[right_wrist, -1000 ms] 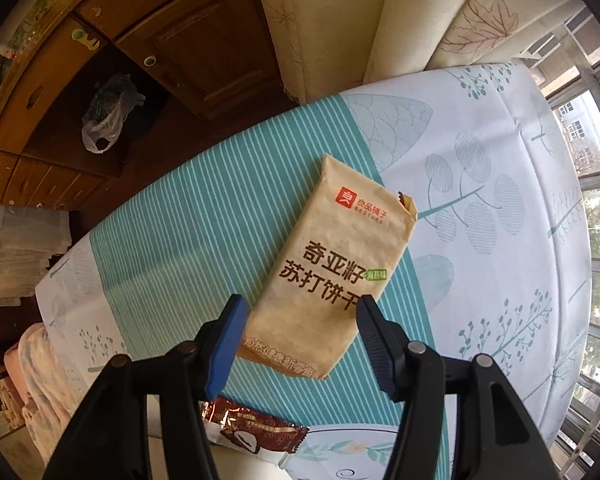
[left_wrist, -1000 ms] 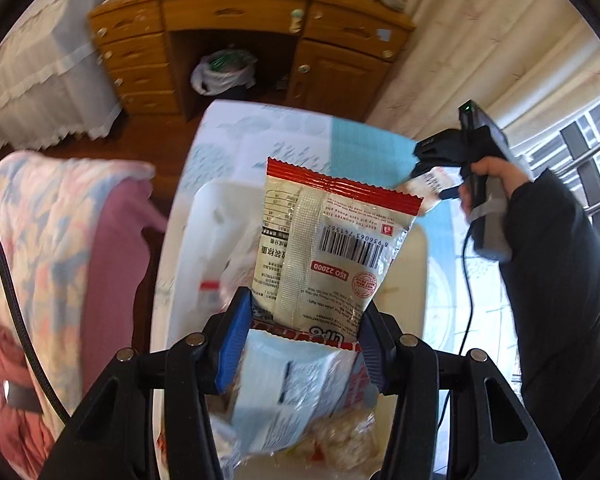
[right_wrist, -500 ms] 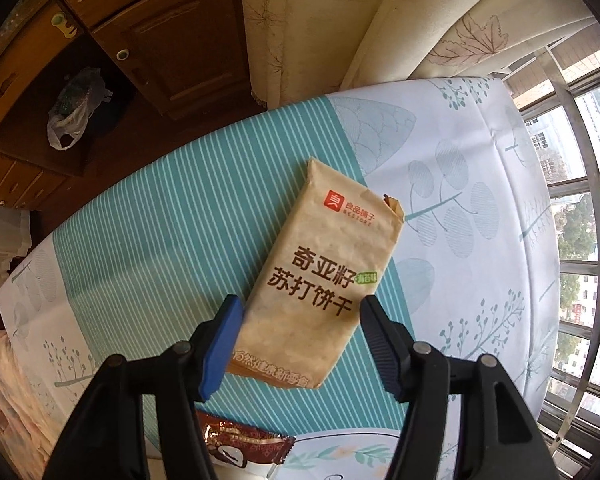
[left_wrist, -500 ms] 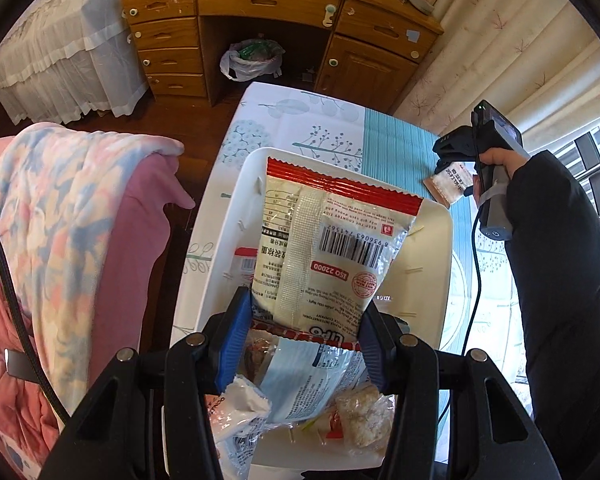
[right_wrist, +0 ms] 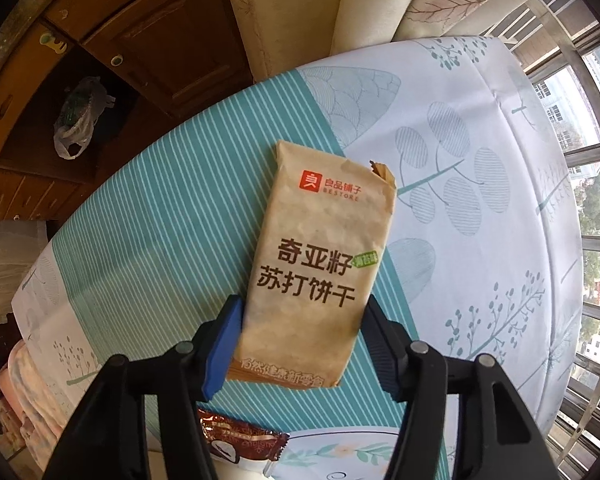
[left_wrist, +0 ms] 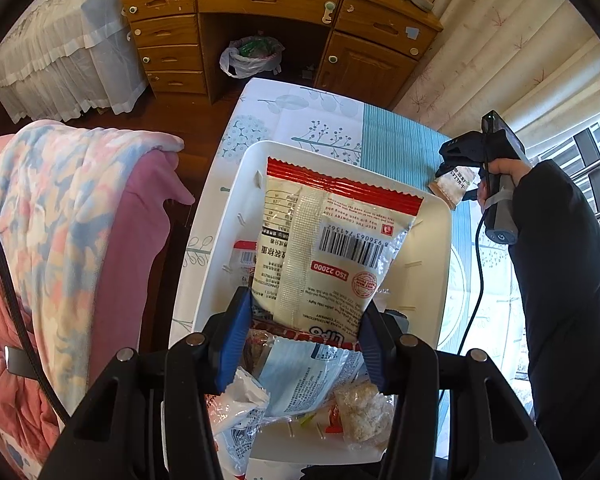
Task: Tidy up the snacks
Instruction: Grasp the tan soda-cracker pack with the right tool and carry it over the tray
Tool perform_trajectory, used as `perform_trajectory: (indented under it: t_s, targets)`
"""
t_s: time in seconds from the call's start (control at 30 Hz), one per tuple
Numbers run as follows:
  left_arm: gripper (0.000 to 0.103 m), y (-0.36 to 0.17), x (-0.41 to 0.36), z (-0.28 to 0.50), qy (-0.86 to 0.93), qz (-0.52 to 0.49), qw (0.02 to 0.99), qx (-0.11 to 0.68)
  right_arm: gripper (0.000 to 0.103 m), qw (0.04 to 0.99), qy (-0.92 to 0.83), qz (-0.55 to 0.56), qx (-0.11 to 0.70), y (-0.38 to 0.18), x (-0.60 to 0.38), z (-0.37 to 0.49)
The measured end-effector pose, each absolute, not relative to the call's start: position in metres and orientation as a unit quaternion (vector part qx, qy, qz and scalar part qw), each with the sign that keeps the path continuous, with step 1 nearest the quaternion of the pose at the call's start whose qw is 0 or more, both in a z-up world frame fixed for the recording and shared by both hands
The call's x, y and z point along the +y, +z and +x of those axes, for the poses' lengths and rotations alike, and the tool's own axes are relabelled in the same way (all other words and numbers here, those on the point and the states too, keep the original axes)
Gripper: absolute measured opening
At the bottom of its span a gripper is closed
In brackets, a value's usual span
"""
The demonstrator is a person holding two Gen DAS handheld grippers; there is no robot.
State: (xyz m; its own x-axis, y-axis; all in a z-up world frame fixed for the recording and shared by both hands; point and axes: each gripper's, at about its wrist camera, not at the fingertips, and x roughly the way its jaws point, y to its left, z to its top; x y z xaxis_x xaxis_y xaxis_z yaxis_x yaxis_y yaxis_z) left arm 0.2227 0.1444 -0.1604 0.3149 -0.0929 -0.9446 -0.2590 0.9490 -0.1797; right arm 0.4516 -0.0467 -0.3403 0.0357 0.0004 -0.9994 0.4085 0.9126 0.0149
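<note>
My left gripper [left_wrist: 306, 336] stayed clamped on the noodle pack [left_wrist: 332, 248] over the bin [left_wrist: 432, 280]; right jaws had just narrowed around the cracker pack [right_wrist: 320, 264], contact unclear

A tabletop [right_wrist: 480, 128] draped in a cloth of teal stripes and white leaf-printed panels carries a white plastic bin [left_wrist: 432, 280] holding snack packets. At the bin's 1 o'clock, a tan cracker packet [right_wrist: 320, 256] lies flat on the striped band, its long side running toward 1 o'clock. At that packet's 7 o'clock, near the cloth's edge, rests a small brown wrapped sweet [right_wrist: 244, 446].
</note>
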Motion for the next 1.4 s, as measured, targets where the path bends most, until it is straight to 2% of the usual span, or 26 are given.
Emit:
perform_trajectory:
  t_s: [0.63, 1.03, 1.4]
  targets:
    - [0.049, -0.161, 0.122, 0.204, 0.041, -0.136, 0.795, 0.589, 0.058, 0.696, -0.121, 0.268, 0.655, -0.312, -0.104, 0.378]
    - [0.049, -0.165, 0.108, 0.189, -0.003, -0.112, 0.793, 0.598, 0.058, 0.73, -0.089, 0.299, 0.608, -0.241, -0.115, 0.322]
    - [0.049, -0.17, 0.12, 0.168, -0.072, -0.076, 0.796, 0.596, 0.058, 0.766, -0.055, 0.286, 0.573, -0.182, -0.063, 0.252]
